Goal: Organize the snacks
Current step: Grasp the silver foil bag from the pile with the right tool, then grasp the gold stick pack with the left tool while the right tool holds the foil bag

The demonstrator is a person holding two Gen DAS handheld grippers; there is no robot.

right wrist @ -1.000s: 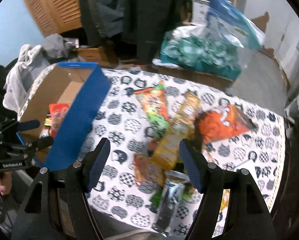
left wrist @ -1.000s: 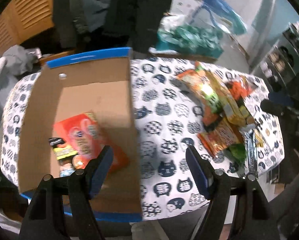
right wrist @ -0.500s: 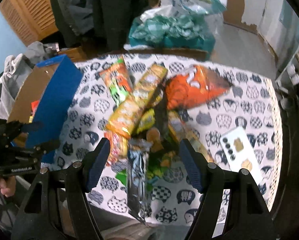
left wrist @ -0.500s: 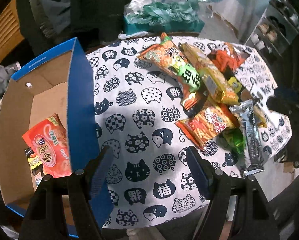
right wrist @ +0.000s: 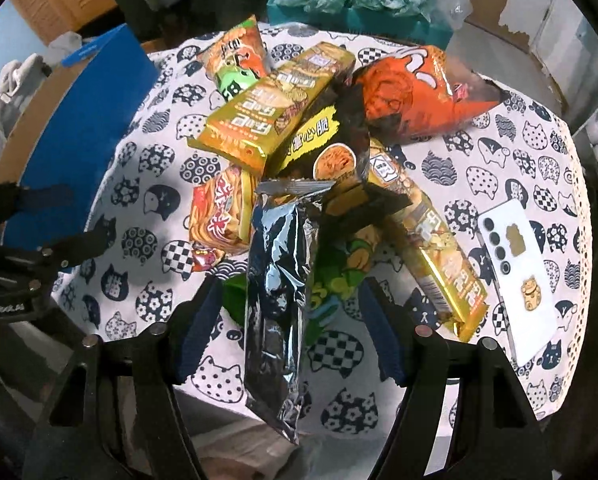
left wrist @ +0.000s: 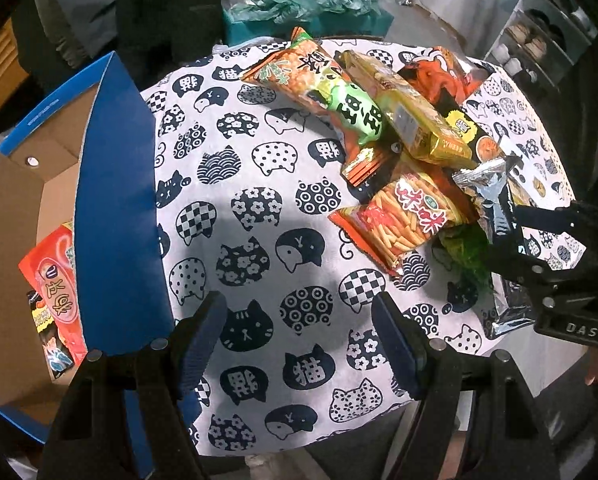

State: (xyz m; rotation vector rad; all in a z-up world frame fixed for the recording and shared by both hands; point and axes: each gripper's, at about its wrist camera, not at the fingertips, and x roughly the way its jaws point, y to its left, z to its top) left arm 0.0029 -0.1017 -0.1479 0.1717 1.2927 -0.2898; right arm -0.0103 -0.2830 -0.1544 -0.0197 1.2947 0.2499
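Note:
A pile of snack packs lies on the cat-print tablecloth [left wrist: 259, 216]: an orange-green bag [left wrist: 319, 88], a gold pack [left wrist: 411, 116], an orange stick-snack bag [left wrist: 403, 216], an orange bag [right wrist: 415, 96], a second gold pack [right wrist: 439, 256] and a green pack [right wrist: 347, 264]. A shiny dark foil pack [right wrist: 275, 280] hangs over the table's near edge. My left gripper [left wrist: 299, 336] is open and empty above bare cloth, left of the pile. My right gripper [right wrist: 291, 328] is open, its fingers either side of the foil and green packs. The blue cardboard box [left wrist: 115, 208] holds a red pack [left wrist: 57, 280].
A white phone [right wrist: 519, 276] lies on the table's right side. A teal bag [right wrist: 363, 0] and dark clothing stand behind the table. The right gripper shows in the left wrist view [left wrist: 559, 240]. The left gripper shows in the right wrist view [right wrist: 31, 240].
My left gripper has swung right from over the box to the bare cloth. My right gripper has moved in over the pile to straddle the foil pack. Both stay open.

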